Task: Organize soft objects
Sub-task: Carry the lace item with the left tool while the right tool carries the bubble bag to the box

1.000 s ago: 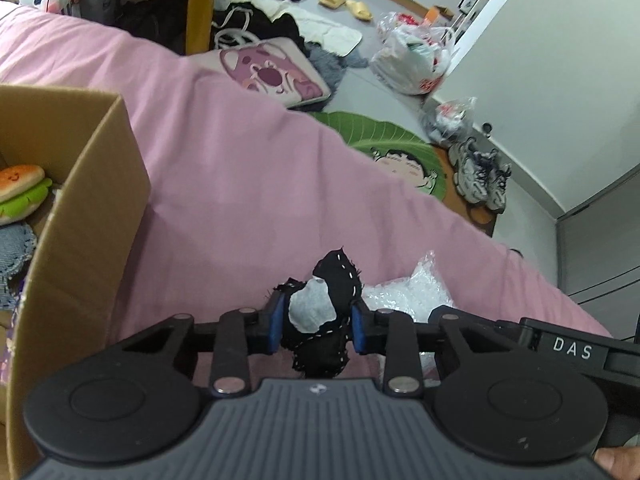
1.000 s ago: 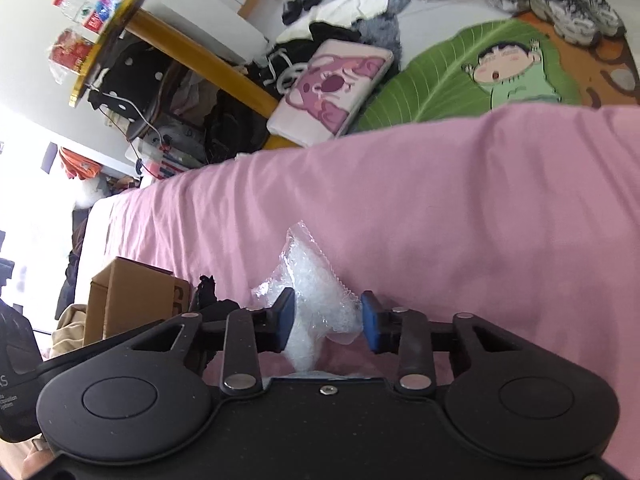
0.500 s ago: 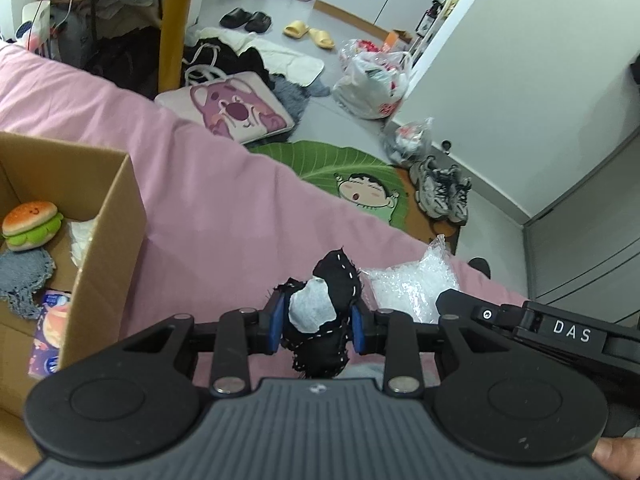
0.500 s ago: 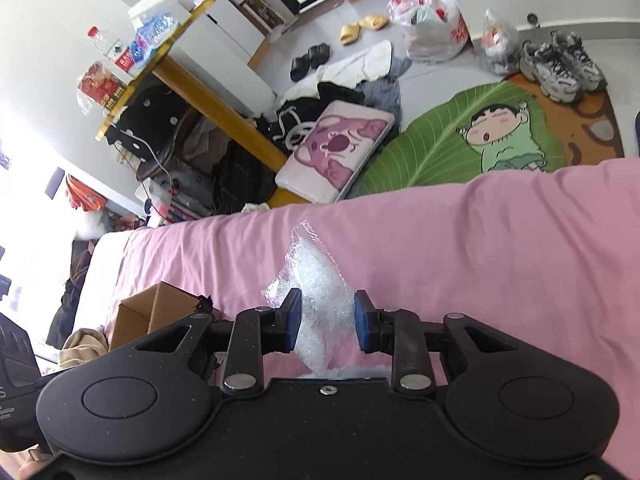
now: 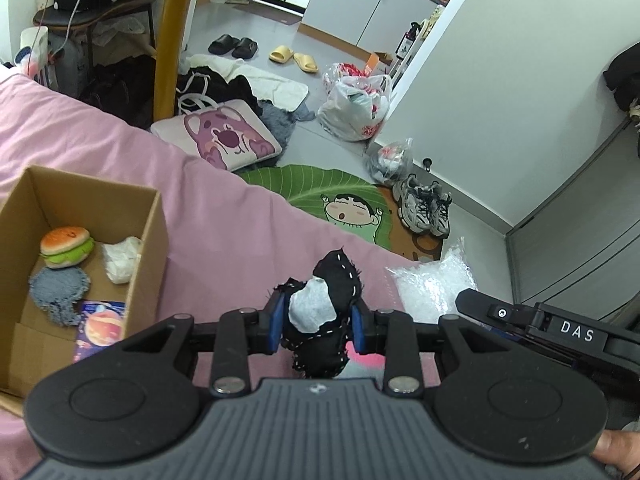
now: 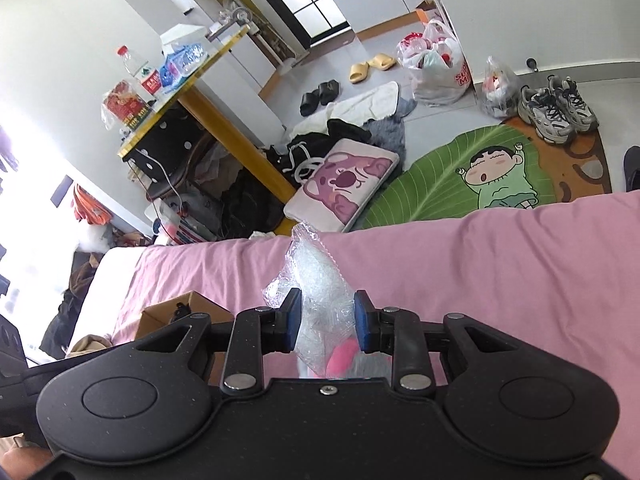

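Ahead of your left gripper (image 5: 318,326), the fingers pinch a black-and-white cloth toy (image 5: 320,312), held above the pink bed (image 5: 224,224); the cardboard box (image 5: 148,240) at left is its likely destination.

From the right wrist, your right gripper (image 6: 326,322) pinches a clear plastic bag (image 6: 316,280), lifted off the bed for carrying.
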Demonstrator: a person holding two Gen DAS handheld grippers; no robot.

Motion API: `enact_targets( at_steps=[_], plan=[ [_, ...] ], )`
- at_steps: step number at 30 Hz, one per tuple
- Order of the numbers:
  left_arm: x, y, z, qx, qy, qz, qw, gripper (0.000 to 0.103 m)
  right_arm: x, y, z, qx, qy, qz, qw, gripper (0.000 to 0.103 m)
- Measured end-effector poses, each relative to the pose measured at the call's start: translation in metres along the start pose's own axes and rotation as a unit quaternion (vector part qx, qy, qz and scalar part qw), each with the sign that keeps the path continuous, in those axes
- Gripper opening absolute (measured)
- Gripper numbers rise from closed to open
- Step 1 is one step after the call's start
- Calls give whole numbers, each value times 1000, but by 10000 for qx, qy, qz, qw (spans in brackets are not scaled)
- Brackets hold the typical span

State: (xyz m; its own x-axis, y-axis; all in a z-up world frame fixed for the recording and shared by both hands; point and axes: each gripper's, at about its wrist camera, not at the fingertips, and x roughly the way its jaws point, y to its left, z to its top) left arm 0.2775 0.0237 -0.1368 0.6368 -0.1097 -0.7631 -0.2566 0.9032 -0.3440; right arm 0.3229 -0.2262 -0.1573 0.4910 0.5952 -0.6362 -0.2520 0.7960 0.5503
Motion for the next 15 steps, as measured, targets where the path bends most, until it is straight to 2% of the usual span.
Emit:
enact_targets(
  at_steps=[15],
  plan=[
    [-53, 35, -1, -67, -163, 195, 9997, 32, -25, 23, -21, 70, -247, 171, 9995, 27]
  ],
)
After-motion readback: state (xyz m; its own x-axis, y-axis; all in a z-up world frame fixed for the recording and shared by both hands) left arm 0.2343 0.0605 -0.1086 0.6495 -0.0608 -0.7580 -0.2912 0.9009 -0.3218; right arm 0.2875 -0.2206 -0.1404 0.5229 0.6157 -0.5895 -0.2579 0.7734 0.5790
